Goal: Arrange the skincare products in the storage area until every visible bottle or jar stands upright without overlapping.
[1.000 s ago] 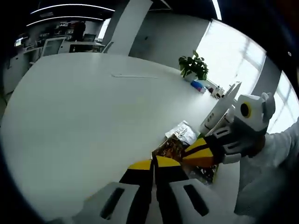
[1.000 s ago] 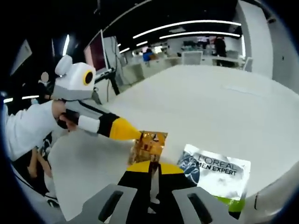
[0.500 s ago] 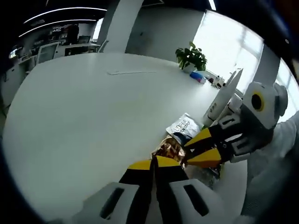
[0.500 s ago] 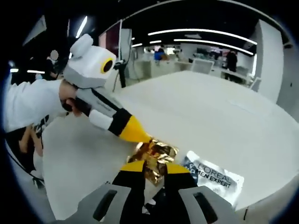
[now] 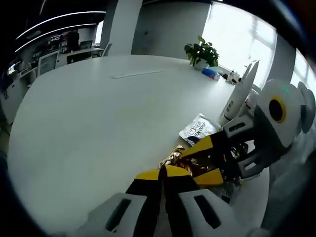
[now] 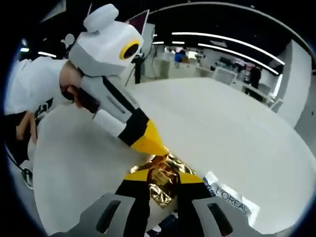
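Note:
A crumpled gold foil sachet lies on the white table, partly lifted. My left gripper has its jaws together, pinching the sachet's near edge. In the right gripper view the left gripper comes in from the upper left, its yellow tip on the gold sachet. My right gripper has its jaws spread, with the foil between them. From the right of the left gripper view, the right gripper straddles the sachet. A flat white and blue L'Oreal sachet lies just beyond.
A white tapered stand rises at the table's far right edge, with a potted plant and a small blue item behind it. A person's white sleeve holds the left gripper. The white table stretches wide to the far side.
My right gripper's jaws have gone from shut to spread around the gold sachet. The sachet has crumpled and risen at the left gripper's tip. Both grippers have closed in on each other.

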The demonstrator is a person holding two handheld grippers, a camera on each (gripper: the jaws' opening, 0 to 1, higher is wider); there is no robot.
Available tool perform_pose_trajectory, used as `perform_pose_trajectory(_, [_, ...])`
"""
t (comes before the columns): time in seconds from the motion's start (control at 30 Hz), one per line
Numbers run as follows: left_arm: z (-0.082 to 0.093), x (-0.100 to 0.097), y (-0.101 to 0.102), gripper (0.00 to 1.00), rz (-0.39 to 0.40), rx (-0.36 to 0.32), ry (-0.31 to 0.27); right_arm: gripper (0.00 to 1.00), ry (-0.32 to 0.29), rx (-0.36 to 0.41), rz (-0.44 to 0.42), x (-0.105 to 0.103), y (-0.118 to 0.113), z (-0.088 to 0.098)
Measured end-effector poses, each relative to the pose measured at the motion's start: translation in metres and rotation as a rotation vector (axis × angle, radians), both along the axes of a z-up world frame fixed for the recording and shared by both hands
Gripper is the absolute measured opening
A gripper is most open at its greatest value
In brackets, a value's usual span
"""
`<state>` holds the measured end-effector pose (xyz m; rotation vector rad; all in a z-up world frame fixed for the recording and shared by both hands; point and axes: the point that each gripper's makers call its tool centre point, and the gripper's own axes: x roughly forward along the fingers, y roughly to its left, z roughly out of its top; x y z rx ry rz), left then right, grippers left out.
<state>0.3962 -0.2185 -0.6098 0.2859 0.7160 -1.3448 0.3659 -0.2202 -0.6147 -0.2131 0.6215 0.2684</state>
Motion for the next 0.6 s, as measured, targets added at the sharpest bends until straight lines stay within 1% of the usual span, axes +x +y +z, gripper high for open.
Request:
perform_pose_trajectory(0.03, [0.0,-0.001,0.0,0.0,0.0,0.0,-0.005,0.13,-0.003,-0.003,0.008,0.0,0.0,0.0])
perform_pose_trajectory(0.13, [-0.001,0.0,-0.001,0.0,-0.004,0.006,-0.024,0.13,-0.003,0.02,0.017,-0.001,-0.001,-0.001])
perform_pose_trajectory(0.2, [0.001,-0.004,-0.002,0.0,-0.006,0.005,-0.028,0.13,0.005,0.038,0.013,-0.001,-0.001,-0.002])
perform_pose_trajectory(0.27, [0.001,-0.003,-0.003,0.0,-0.014,0.0,-0.031,0.13,0.001,0.04,0.022,0.0,0.0,-0.002])
perform_pose_trajectory(0.33, [0.002,-0.008,-0.003,0.0,-0.044,0.005,-0.067,0.12,0.0,0.043,0.026,0.0,0.0,-0.002])
perform_pose_trajectory(0.4, [0.003,-0.01,-0.003,0.01,-0.042,0.003,-0.067,0.12,-0.004,0.046,0.03,-0.001,0.0,-0.002])
perform_pose_trajectory(0.47, [0.006,-0.013,-0.002,0.02,-0.039,0.001,-0.088,0.12,-0.008,0.053,0.03,-0.001,0.0,-0.002])
perform_pose_trajectory(0.5, [0.006,-0.01,-0.001,0.02,-0.033,0.0,-0.095,0.12,-0.01,0.05,0.035,-0.001,0.0,-0.002])
perform_pose_trajectory(0.57, [0.008,-0.008,0.0,0.01,-0.02,-0.008,-0.085,0.13,-0.007,0.052,0.041,-0.001,0.001,-0.002])
perform_pose_trajectory(0.6, [0.011,-0.008,0.001,0.01,-0.009,-0.021,-0.069,0.13,-0.006,0.052,0.045,0.0,0.0,-0.002])
